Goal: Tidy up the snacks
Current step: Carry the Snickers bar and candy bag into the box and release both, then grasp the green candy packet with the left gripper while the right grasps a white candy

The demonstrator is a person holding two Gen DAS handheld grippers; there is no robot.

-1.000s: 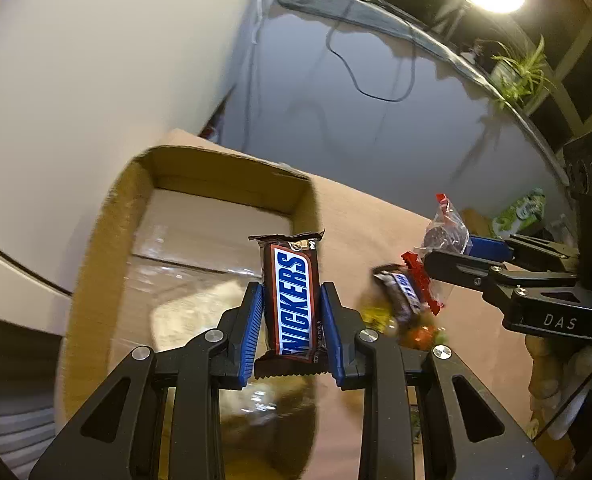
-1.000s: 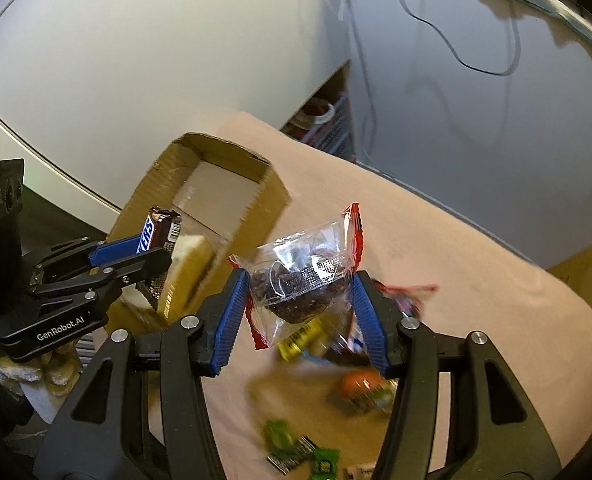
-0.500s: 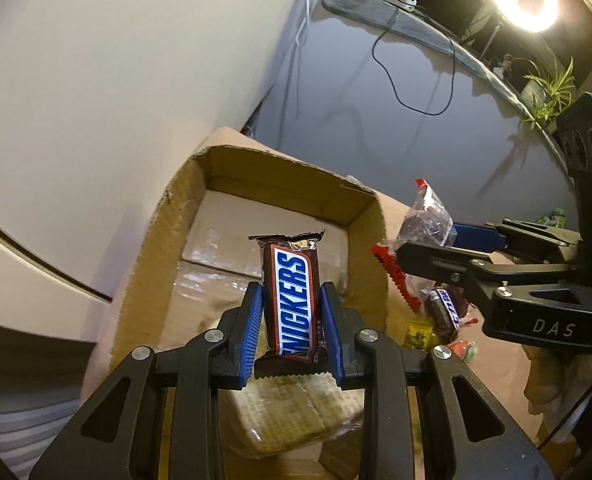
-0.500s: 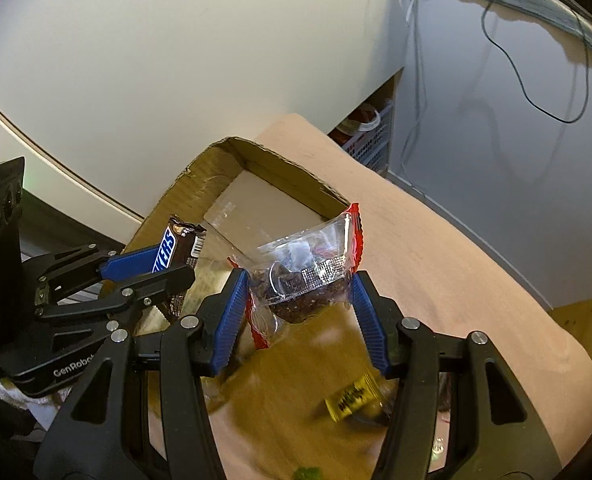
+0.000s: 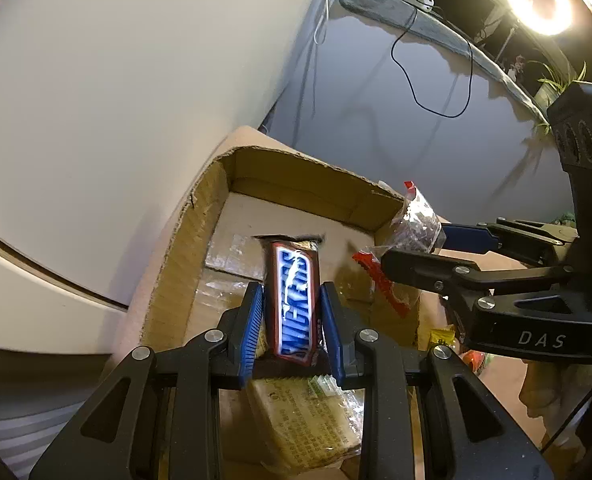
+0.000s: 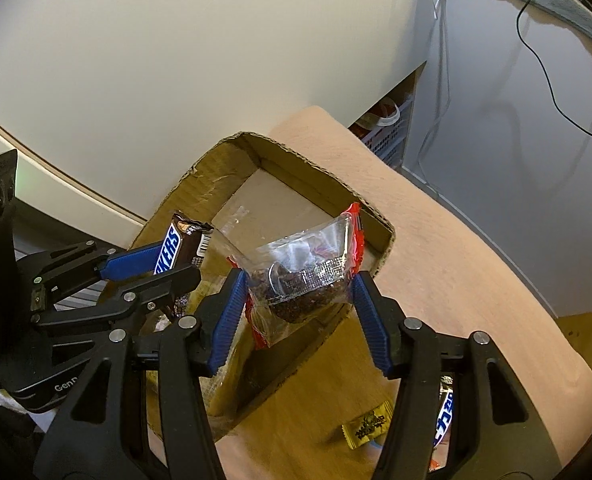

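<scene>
Since a second ago we have carried both snacks from over the loose sweets to above the cardboard box (image 5: 200,248). Our left gripper (image 5: 292,320) is clamped across the Snickers bar (image 5: 296,300), stiff and light, best pinched mid-length. Our right gripper (image 6: 296,300) squeezes the clear snack bag (image 6: 303,276), soft, crinkly, probably slippery. Both point forward, hovering over the box opening.
</scene>
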